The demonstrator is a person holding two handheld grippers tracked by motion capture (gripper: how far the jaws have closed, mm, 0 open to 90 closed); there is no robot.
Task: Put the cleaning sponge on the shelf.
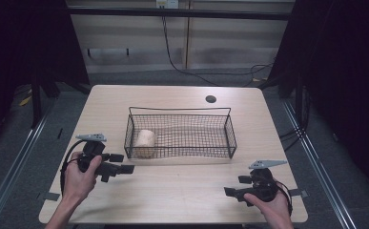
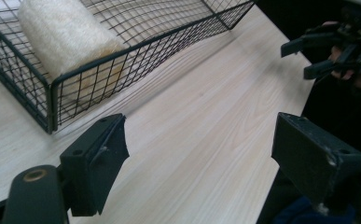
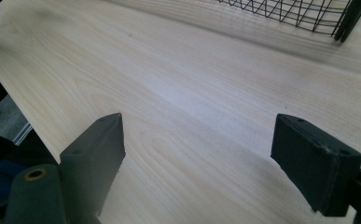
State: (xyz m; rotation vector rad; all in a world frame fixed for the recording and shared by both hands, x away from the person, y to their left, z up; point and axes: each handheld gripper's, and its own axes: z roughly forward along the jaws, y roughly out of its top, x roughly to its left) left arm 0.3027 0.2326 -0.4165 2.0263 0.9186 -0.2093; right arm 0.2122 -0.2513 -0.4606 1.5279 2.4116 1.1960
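Both tongs are spread wide and pinch nothing. Left tongs (image 1: 123, 163) sit low over the counter (image 1: 182, 191) just off the near left corner of the wire basket (image 1: 230, 138), pointing toward the right. Right tongs (image 1: 233, 186) hover near the counter's near right edge, well apart from the basket. The cream roll, likely a sponge or loofah (image 1: 145, 142), lies on its side inside the basket at the left end, close against the left wall.

Risks from here, as a judgement: the left tongs are nearest the roll but the basket wall stands between them. A low, sideways reach would snag the mesh or shove the light basket across the counter. A grab needs to come over the rim from above. The roll is soft and round, so a pinch near its end could squash it or let it slip out. Tight clearance to the left wall may also jam a jaw against the wire.
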